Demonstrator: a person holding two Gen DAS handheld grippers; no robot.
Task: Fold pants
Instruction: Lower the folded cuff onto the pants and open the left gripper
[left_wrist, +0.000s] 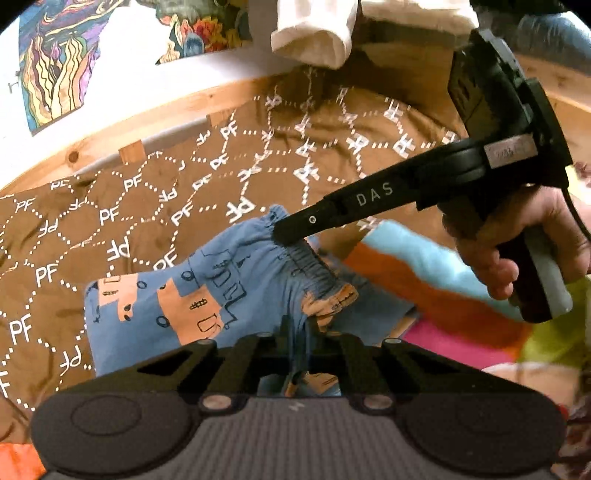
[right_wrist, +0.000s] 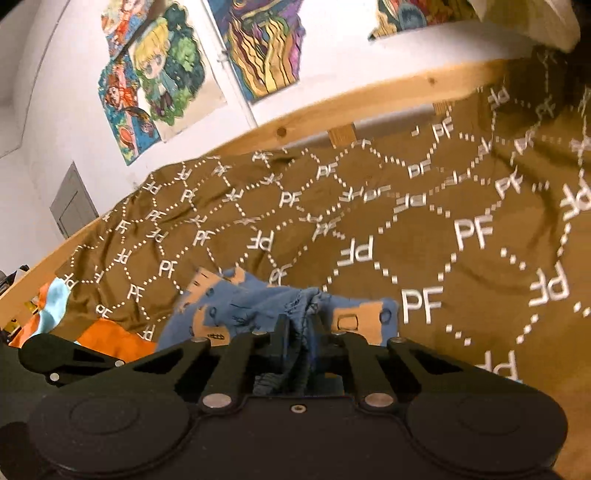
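Pants (left_wrist: 207, 295) of soft blue printed cotton with orange patches lie crumpled on the bed's brown "PF" blanket (left_wrist: 110, 192), well in from its wooden rail (left_wrist: 177, 107). Their gathered elastic waistband spans both tools and the legs trail left. Left tool (left_wrist: 299, 328) and right tool (right_wrist: 299, 332) each pinch bunched waistband fabric.

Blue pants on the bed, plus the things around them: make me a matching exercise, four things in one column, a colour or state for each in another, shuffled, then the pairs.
Things:
1. pants
2. bedspread
3. left gripper
4. bed rail

States:
A. brown with white PF lettering
B. pale wood
C. blue with orange patches
D. shut on the pants' fabric

Pairs: 1-C, 2-A, 3-D, 4-B
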